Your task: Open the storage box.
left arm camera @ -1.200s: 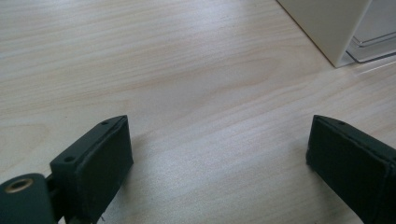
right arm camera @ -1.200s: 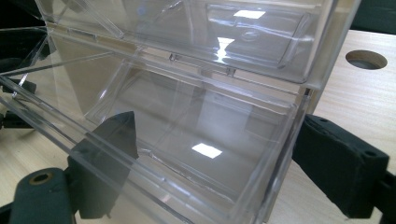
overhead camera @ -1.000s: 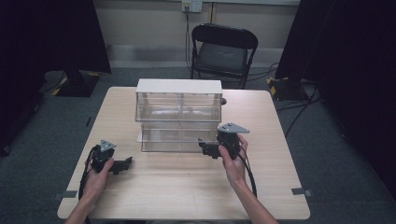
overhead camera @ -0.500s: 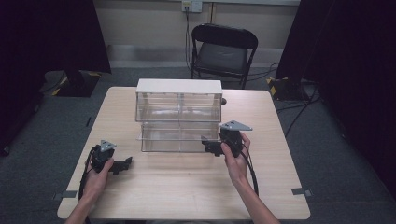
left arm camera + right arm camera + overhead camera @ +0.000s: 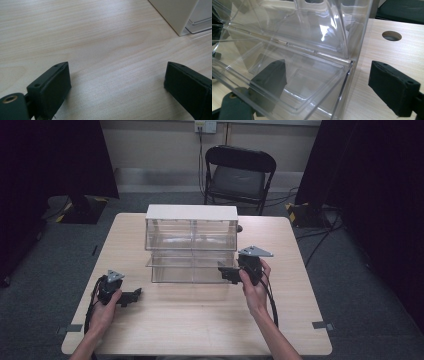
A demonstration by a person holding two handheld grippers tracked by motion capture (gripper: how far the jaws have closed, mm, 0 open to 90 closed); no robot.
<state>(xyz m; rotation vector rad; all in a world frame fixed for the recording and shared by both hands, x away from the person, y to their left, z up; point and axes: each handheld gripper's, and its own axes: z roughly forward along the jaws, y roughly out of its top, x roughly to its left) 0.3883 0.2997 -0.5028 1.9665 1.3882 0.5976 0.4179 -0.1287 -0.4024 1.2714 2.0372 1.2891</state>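
A clear plastic drawer cabinet [image 5: 191,234] with a white top stands mid-table. Its lower drawer [image 5: 192,267] is pulled out toward me. My right gripper [image 5: 227,272] is at the drawer's right front corner, open. In the right gripper view the jaws of that gripper [image 5: 329,75] straddle the clear drawer [image 5: 287,82]: one jaw shows through the plastic from inside, the other is outside over the wood. My left gripper [image 5: 134,296] rests low on the table at the front left, open, with bare wood between its jaws [image 5: 117,75]. The cabinet's white corner [image 5: 175,12] is ahead of it.
The wooden table [image 5: 200,320] has a round cable hole [image 5: 391,35] just right of the cabinet. A black folding chair [image 5: 240,170] stands behind the table. Cables trail from both grippers toward the table's front edge.
My right gripper has shifted slightly to the right and away from me at the drawer's right end. The left gripper has not moved.
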